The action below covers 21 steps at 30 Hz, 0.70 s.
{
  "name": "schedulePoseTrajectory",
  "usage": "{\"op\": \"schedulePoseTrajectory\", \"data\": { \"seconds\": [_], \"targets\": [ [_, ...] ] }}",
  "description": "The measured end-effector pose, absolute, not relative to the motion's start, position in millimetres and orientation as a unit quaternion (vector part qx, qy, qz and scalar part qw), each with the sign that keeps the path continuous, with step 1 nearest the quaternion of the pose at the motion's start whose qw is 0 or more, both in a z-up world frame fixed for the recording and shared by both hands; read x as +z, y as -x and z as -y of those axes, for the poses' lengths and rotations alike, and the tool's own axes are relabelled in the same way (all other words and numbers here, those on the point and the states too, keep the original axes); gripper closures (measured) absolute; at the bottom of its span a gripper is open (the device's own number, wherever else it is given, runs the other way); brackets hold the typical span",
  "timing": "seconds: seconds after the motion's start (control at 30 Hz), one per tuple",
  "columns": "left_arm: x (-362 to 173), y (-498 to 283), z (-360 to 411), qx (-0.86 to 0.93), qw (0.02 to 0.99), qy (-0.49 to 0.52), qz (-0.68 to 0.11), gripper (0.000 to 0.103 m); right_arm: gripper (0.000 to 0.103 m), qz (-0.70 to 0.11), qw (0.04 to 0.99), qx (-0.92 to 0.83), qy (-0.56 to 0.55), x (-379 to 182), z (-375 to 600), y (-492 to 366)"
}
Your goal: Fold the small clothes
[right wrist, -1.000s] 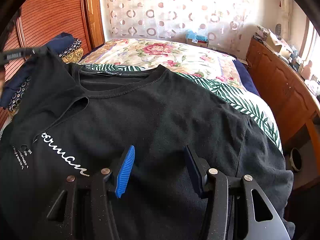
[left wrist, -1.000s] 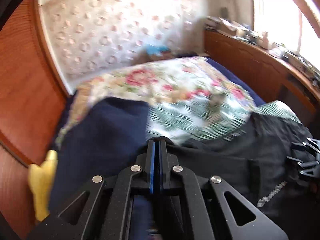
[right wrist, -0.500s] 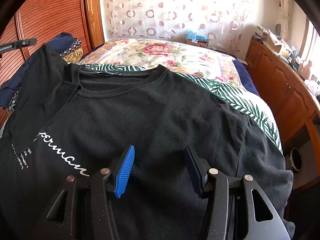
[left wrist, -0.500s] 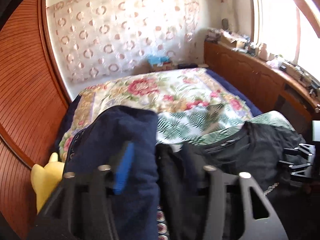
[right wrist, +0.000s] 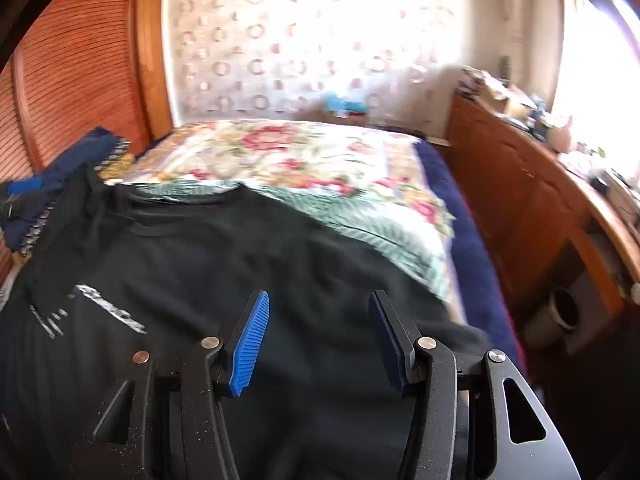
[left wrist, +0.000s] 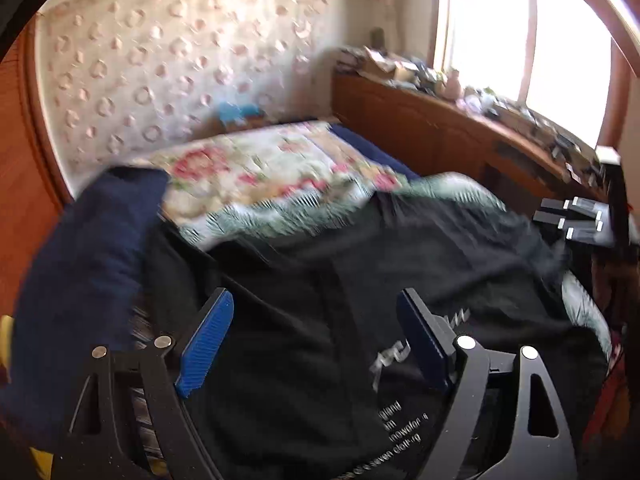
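Note:
A black T-shirt with white lettering lies spread on the bed, collar toward the far end; it also shows in the left wrist view. Its left sleeve is folded in over the chest. My left gripper is open and empty, just above the shirt's left side. My right gripper is open and empty, over the shirt's lower right part. The right gripper also shows at the right edge of the left wrist view.
A navy garment lies in a heap left of the shirt, also in the right wrist view. The floral bedspread covers the far bed. A wooden wardrobe stands left, a cluttered wooden cabinet right.
My left gripper opened and let go of the shirt's sleeve, which now lies folded on the chest, then swung right over the shirt. The right gripper stayed open and rose slightly.

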State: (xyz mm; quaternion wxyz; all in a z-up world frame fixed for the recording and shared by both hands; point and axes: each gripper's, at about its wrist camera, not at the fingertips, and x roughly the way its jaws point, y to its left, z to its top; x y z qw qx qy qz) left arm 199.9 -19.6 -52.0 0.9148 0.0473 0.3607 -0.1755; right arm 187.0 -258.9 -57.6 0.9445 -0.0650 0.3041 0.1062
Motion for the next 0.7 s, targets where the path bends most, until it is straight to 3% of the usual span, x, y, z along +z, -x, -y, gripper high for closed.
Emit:
{"op": "schedulePoseTrajectory", "data": {
  "seconds": [0.27, 0.7],
  "targets": [
    [-90.9, -200.0, 47.1, -0.192, 0.894, -0.061, -0.399, 0.019, 0.049, -0.342, 0.938, 0.031, 0.034, -90.3, 327.7, -173.6],
    [-115.1, -198.8, 57.9, -0.192, 0.879, -0.095, -0.426, 0.018, 0.049, -0.386, 0.921, 0.038, -0.022, -115.6, 354.7, -178.4]
  ]
}}
